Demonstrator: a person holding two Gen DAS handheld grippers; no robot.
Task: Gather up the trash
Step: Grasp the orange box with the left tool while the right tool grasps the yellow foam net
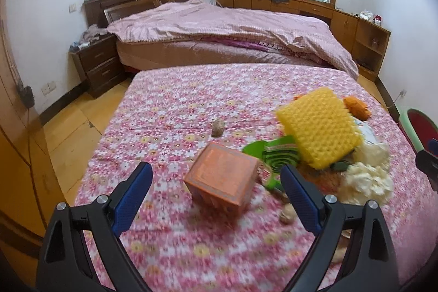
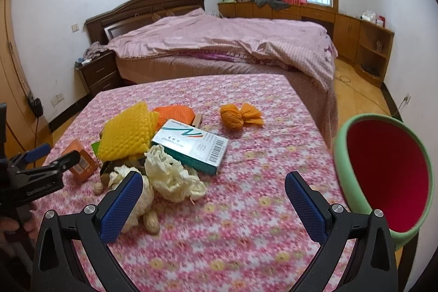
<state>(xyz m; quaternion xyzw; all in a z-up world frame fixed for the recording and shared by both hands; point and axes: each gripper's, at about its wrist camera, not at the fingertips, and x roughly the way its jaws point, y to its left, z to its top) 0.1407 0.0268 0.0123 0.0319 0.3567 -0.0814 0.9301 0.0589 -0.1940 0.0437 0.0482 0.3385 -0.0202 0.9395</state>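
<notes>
Trash is shown heaped on the floral tablecloth, the orange box framed between the spread, empty jaws of the left gripper, while the right gripper, likewise agape, is held beside the red-lined bin, presumably awaiting deposits.

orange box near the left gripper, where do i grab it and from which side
Probably across the two opposite side faces of the orange box, coming from the near side with the left gripper. The box sits tilted and corner-on between the open jaws, so rotate to meet flat faces, not corners.
</notes>
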